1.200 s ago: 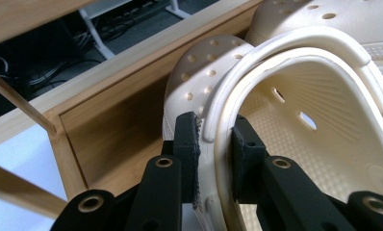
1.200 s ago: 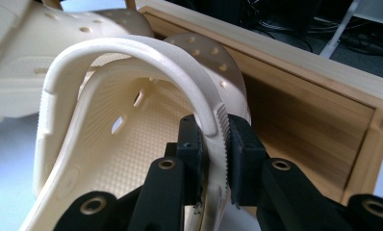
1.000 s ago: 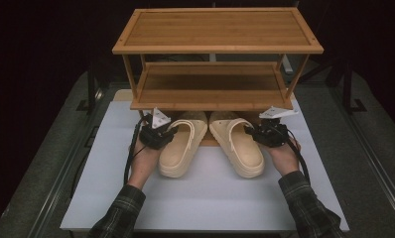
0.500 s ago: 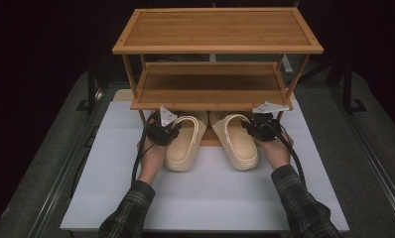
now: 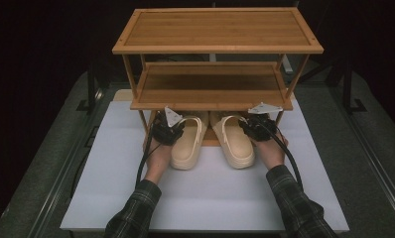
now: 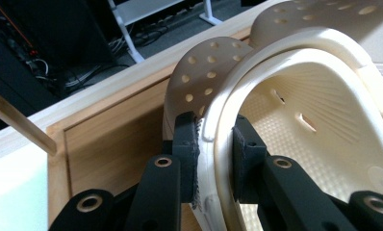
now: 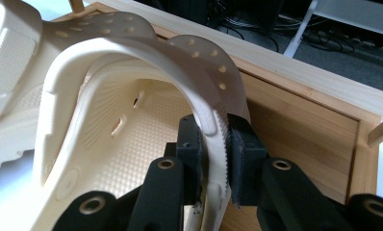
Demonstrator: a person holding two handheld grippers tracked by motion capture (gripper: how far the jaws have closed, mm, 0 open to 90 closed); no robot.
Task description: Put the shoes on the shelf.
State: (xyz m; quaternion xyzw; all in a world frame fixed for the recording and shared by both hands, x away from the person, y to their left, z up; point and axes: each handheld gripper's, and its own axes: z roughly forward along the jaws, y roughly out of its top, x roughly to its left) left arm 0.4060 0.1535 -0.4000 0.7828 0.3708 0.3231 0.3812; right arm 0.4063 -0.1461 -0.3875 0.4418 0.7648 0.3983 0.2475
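Note:
Two cream clogs lie side by side, toes under the bamboo shoe rack (image 5: 215,47) on its bottom shelf (image 6: 112,139). My left gripper (image 5: 168,130) is shut on the outer side wall of the left clog (image 5: 188,144); in the left gripper view its pads (image 6: 187,144) pinch the rim of that left clog (image 6: 295,125). My right gripper (image 5: 257,126) is shut on the outer side wall of the right clog (image 5: 235,144); in the right gripper view the pads (image 7: 240,149) clamp the right clog (image 7: 122,120) at its ribbed edge. Both heels still rest on the white mat.
The rack stands at the far half of a white mat (image 5: 205,198) on a dark table. The rack's middle shelf (image 5: 210,89) and top shelf hang over both grippers. Its thin legs (image 5: 143,119) stand just outside each gripper. Cables trail back along both forearms.
Both hands have pushed forward, sliding the two clogs farther under the rack onto its bottom shelf. The grips stayed the same.

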